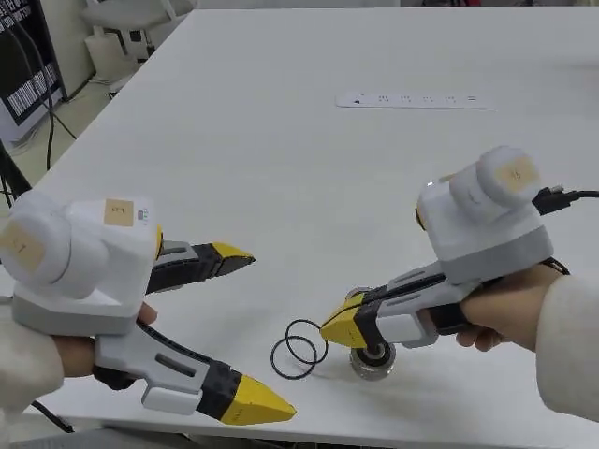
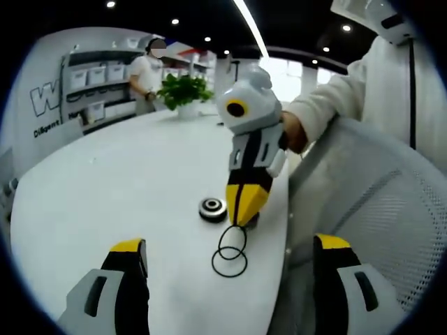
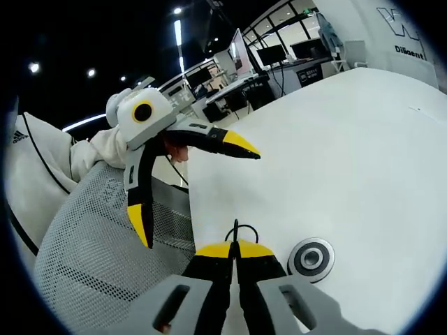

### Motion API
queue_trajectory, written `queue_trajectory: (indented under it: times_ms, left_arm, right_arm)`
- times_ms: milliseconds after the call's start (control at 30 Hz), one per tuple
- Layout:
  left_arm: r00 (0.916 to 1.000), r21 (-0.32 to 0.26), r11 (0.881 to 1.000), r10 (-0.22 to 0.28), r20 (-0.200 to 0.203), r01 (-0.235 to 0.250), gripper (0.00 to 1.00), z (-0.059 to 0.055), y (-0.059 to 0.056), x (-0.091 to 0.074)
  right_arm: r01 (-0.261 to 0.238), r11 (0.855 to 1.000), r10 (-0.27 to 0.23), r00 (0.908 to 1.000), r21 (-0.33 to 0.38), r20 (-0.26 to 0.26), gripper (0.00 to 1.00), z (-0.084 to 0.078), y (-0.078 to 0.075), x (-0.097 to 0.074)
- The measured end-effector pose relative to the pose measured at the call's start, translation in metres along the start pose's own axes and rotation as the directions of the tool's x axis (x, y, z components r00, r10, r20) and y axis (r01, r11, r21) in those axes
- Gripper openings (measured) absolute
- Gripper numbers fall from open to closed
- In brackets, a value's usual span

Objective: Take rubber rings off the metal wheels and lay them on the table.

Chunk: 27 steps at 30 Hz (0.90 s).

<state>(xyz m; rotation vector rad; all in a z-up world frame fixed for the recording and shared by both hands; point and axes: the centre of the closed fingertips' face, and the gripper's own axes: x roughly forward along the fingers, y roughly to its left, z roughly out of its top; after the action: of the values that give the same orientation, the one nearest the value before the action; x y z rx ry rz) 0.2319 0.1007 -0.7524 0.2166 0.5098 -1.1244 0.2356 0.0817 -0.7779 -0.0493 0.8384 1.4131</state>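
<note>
Two thin black rubber rings (image 1: 298,350) lie overlapping on the white table (image 1: 281,140), close to its near edge. A small metal wheel (image 1: 373,359) stands just right of them, under my right gripper (image 1: 331,330). That gripper is shut, and a ring's edge looks pinched between its yellow tips (image 3: 236,247); a black strand (image 3: 237,229) sticks out of them. My left gripper (image 1: 255,333) is open wide, just left of the rings and apart from them. In the left gripper view the rings (image 2: 230,255) lie ahead between the spread jaws, with the wheel (image 2: 212,208) behind.
A white power strip (image 1: 416,100) lies far back on the table. The table's near edge runs just below the rings. A grey mesh chair (image 2: 363,188) stands beside that edge. A potted plant (image 2: 183,89) and a person (image 2: 147,70) are at the far end.
</note>
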Motion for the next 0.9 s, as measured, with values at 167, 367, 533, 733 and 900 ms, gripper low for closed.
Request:
queue_trajectory:
  times_ms: [167,367,533,733,900]
  left_arm:
    - [1.0000,-0.007,1.000,0.002,0.000,-0.002,1.00,0.000,0.001,0.000]
    - [0.9999,-0.016,1.000,-0.005,-0.010,0.005,1.00,-0.003,0.000,0.001]
    - [0.9999,-0.020,1.000,-0.006,-0.014,0.005,1.00,-0.005,0.000,0.002]
    - [0.9999,-0.022,1.000,0.003,-0.013,-0.004,1.00,-0.004,0.002,0.001]
    - [0.9999,-0.020,1.000,0.008,-0.011,-0.008,1.00,-0.004,0.003,0.001]
  right_arm:
    - [0.029,0.999,-0.029,0.9996,0.013,-0.003,0.00,-0.007,-0.008,0.002]
    - [0.054,0.998,-0.054,0.9985,0.037,0.003,0.00,-0.011,-0.015,0.003]
    - [0.068,0.997,-0.069,0.9972,0.035,0.028,0.00,-0.008,-0.018,0.001]
    - [0.074,0.997,-0.075,0.9964,0.031,0.039,0.04,-0.006,-0.020,0.001]
    - [0.095,0.995,-0.095,0.9946,-0.003,0.040,0.05,-0.004,-0.023,-0.004]
